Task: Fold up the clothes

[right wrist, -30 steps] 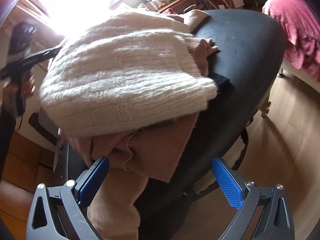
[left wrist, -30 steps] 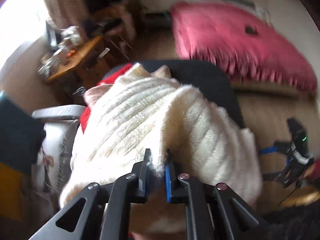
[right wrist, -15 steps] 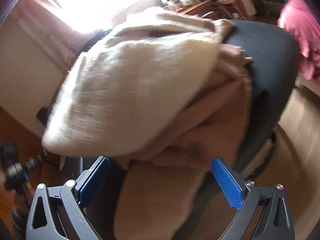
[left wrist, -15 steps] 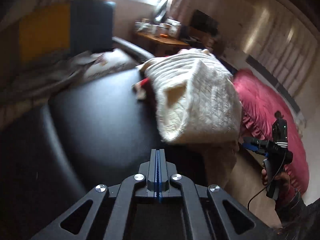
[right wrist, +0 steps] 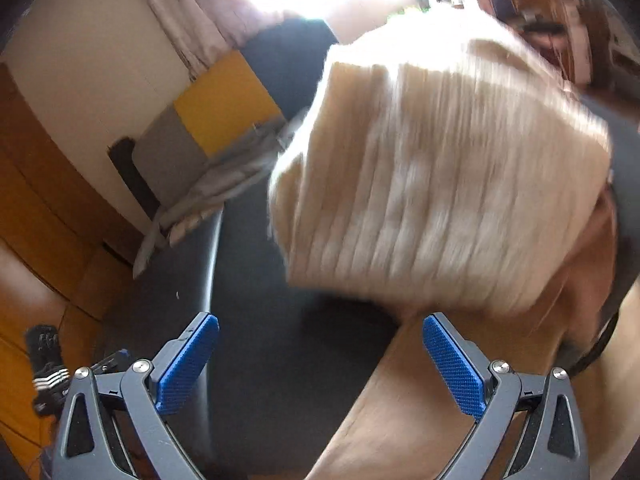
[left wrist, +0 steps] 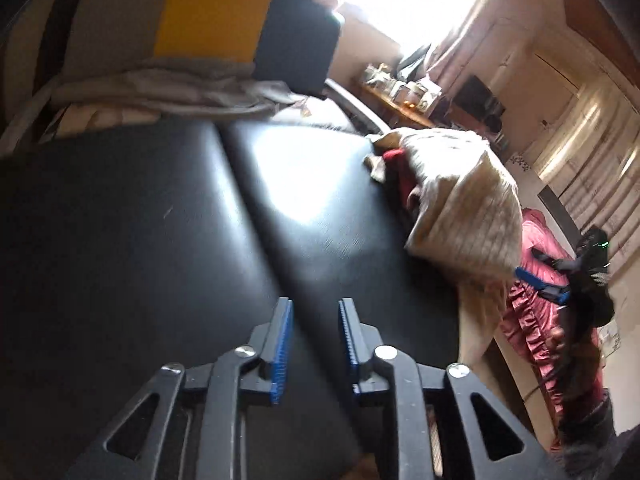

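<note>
- While its jaws are opening on nothing, the left gripper (left wrist: 312, 344) hovers over the black table (left wrist: 140, 240).
- Right gripper (right wrist: 320, 364) gapes empty, just below the folded cream sweater (right wrist: 440, 184).
- Sweater caps a clothes pile at the table's edge; a nudge could topple it.

A lived-in home room. A bed with a pink cover (left wrist: 536, 248) lies at three o'clock. Curtains (left wrist: 452, 46) and a cluttered wooden desk (left wrist: 396, 104) stand at one o'clock.
</note>
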